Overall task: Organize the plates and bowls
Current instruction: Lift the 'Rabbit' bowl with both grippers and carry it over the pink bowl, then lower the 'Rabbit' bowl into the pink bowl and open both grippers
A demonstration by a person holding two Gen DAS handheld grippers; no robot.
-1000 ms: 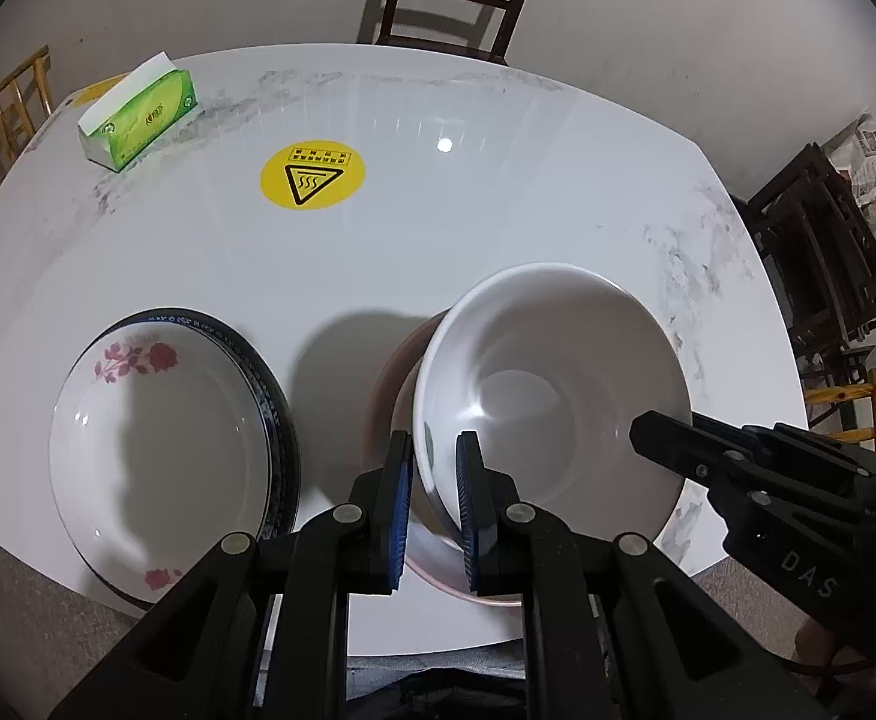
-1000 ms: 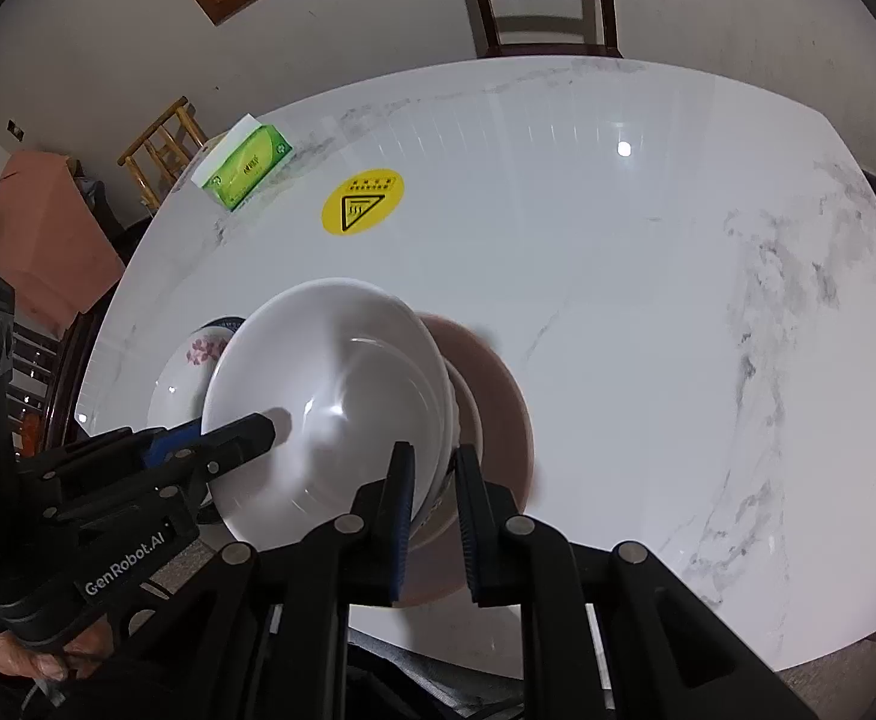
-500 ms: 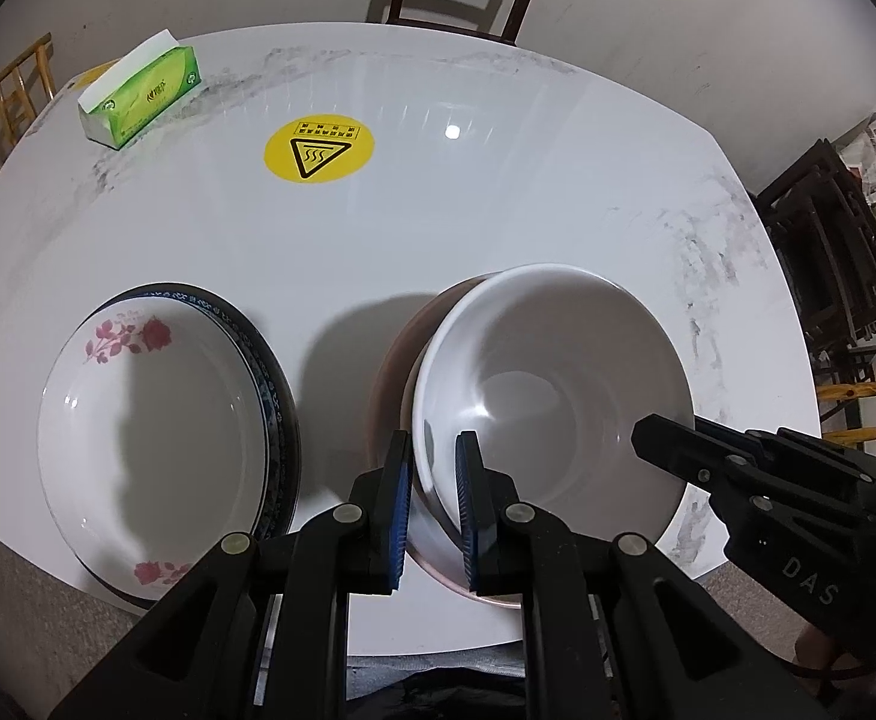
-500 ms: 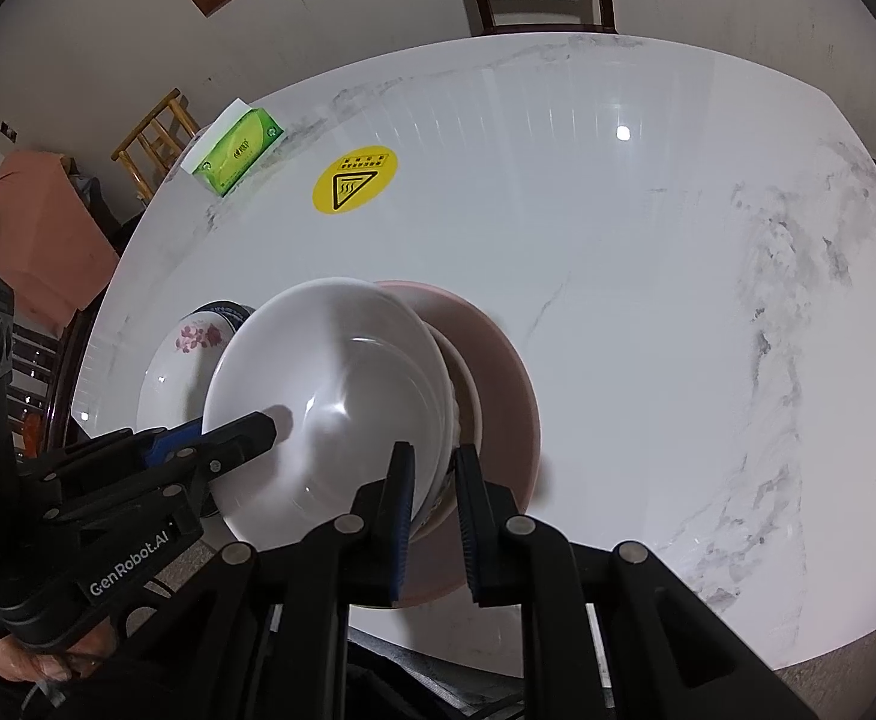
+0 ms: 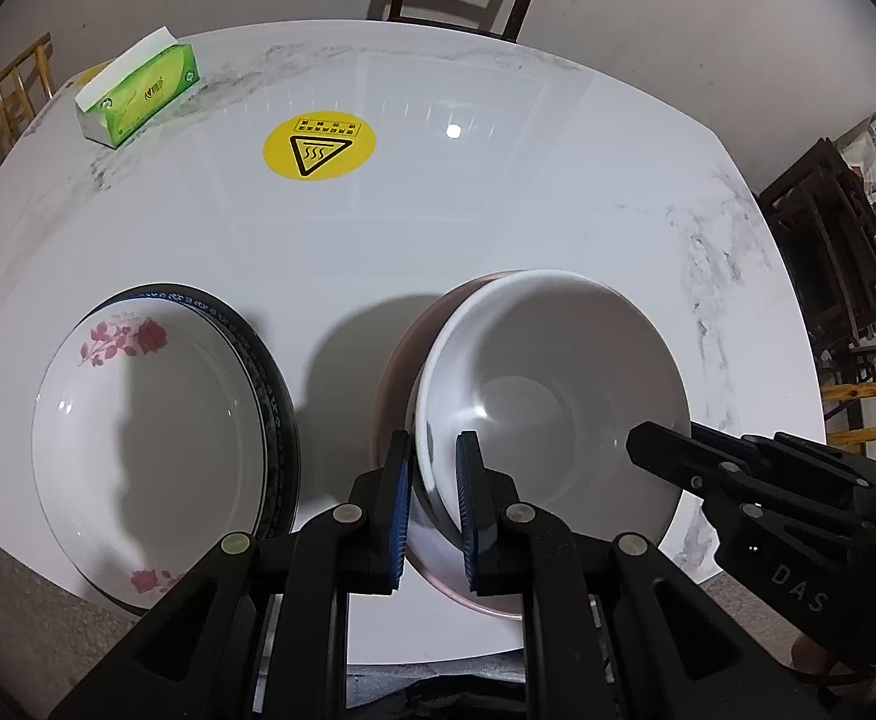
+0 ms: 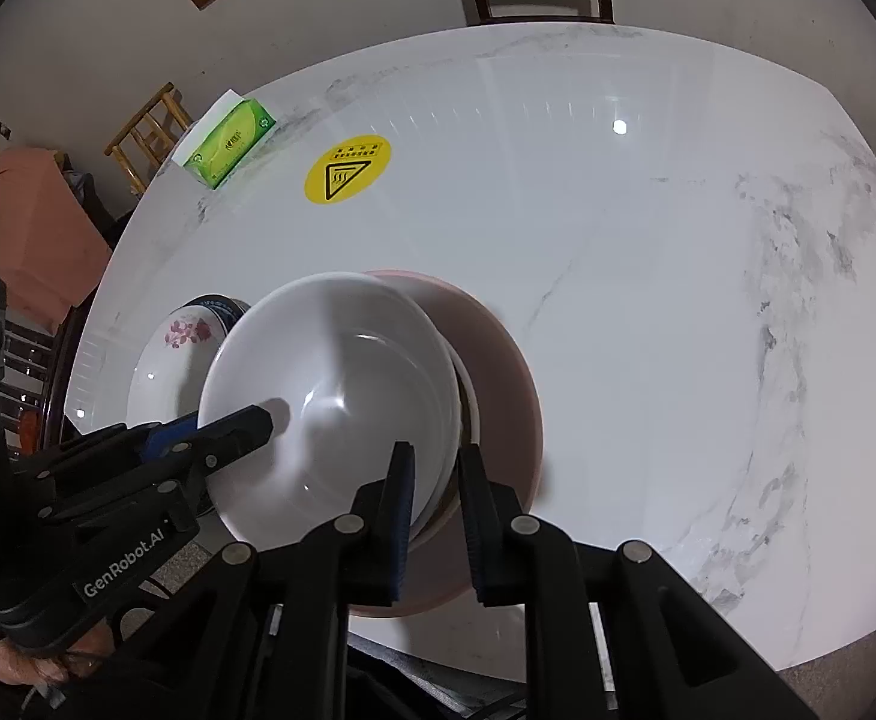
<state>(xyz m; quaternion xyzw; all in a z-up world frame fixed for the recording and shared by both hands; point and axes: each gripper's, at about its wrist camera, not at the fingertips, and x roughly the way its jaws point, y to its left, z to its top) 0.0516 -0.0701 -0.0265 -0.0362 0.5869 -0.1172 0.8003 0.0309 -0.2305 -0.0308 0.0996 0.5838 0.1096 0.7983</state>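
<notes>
- Under both hand-held grippers spreads the white marbled bench (image 5: 498,228), the largest thing in view, with grey veining toward its edge on the right hand-held gripper's side.
- Out to the left of the left hand-held gripper (image 5: 432,504) lies a flowered plate (image 5: 150,456), white with red roses, stacked on a dark blue-rimmed plate (image 5: 270,384) whose edge shows around it.
- Just ahead of the two hand-held grippers sits a pink plate (image 6: 498,372) near the bench's near edge, carrying the bowls.
- The white bowl (image 5: 552,408) is directly ahead of the left hand-held gripper and sits tilted over a second white piece whose rim shows beneath it on the pink plate.
- The left hand-held gripper is nearly closed, its blue pads (image 5: 401,498) pinching the near-left rim of the white bowl.
- The right hand-held gripper (image 6: 435,504) is also almost closed, with the opposite rim of the white bowl between its pads; whether they press on it I cannot tell.
- Far beyond both, a green tissue box (image 5: 138,96) stands at the far left edge.
- Between the tissue box and the bowls, a round yellow warning sticker (image 5: 319,148) lies flat.
</notes>
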